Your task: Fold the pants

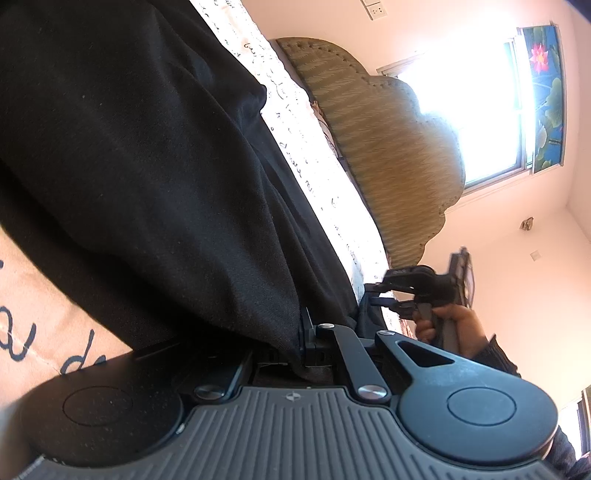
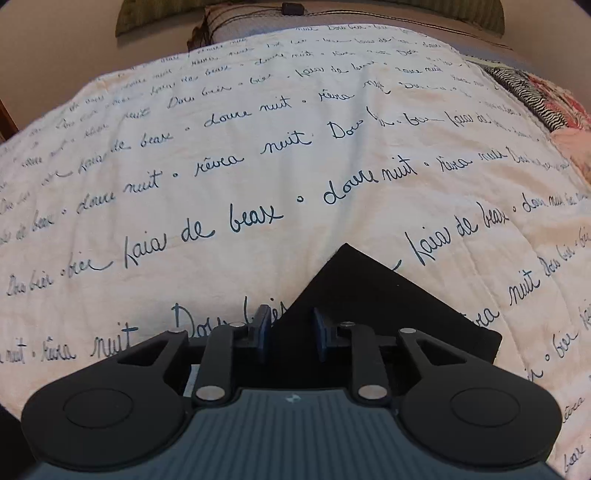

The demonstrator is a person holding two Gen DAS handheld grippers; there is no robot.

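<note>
The black pants (image 1: 140, 177) fill most of the left wrist view, draped over the cream bedspread (image 1: 321, 158). My left gripper (image 1: 301, 343) is shut on a fold of the pants; the cloth hides its fingertips. My right gripper shows in the left wrist view (image 1: 376, 295), held by a hand, at the pants' far edge. In the right wrist view a black corner of the pants (image 2: 373, 291) lies on the bedspread (image 2: 258, 147). My right gripper (image 2: 290, 332) is open, its blue pads (image 2: 263, 328) apart, with the pants' edge between and under them.
The bed has a green padded headboard (image 1: 388, 147) and a bright window (image 1: 472, 110) behind. A striped and floral cloth (image 2: 535, 96) lies at the bed's far right. A dark cord (image 2: 295, 11) runs along the headboard.
</note>
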